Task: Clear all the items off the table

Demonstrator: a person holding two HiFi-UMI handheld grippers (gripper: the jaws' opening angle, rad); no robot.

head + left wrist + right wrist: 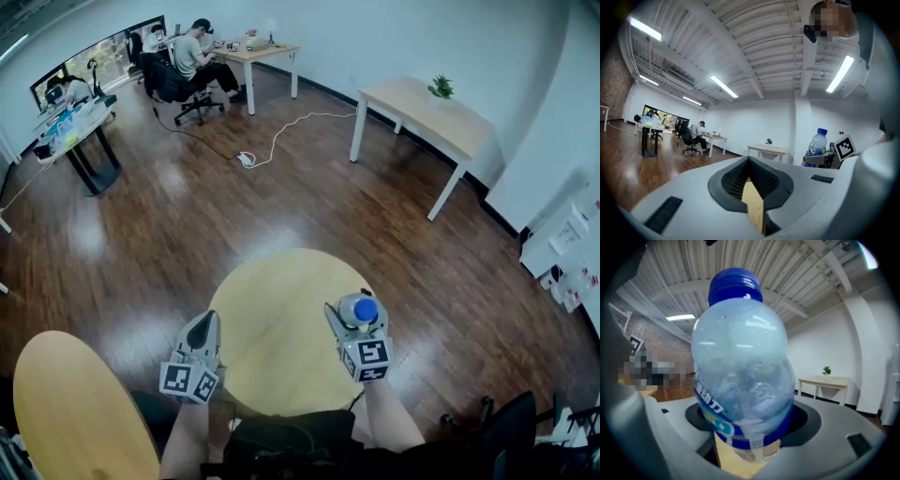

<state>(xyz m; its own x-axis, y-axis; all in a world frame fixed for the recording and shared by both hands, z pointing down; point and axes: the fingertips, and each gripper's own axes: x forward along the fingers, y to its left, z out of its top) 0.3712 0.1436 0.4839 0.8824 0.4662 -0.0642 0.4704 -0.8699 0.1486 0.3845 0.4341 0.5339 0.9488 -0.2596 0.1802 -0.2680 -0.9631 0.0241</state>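
1. Below the head camera, the round wooden desk [272, 309] is the biggest thing in play. The part of its top that shows is bare. A second round desk [70, 412] sits at lower left, cut off by the frame edge.
2. Over the first desk's right edge, the right tool [351, 317] has its jaws wide apart and closed around the lower body of a water bottle [366, 308], on the blue label band.
3. Over the left part of the desk, the left tool [204, 325] has its jaws fully together with nothing between them.
4. Upright in the right tool, the clear plastic bottle with a blue screw cap seems to be held clear of the desk top, which shows tan beneath its base. I judge it light, thin-walled and easy to dent, and its smooth rounded sides could slip. The narrower banded section where it is held looks like the safest place to hold it, with moderate squeeze.
5. Hard to make out:
   - I cannot tell how much water is in the bottle, so its weight is uncertain.
   - The label print is warped and unreadable.
   - The desk's near edge is hidden behind the tools and the person's arms, so anything left there would not show.
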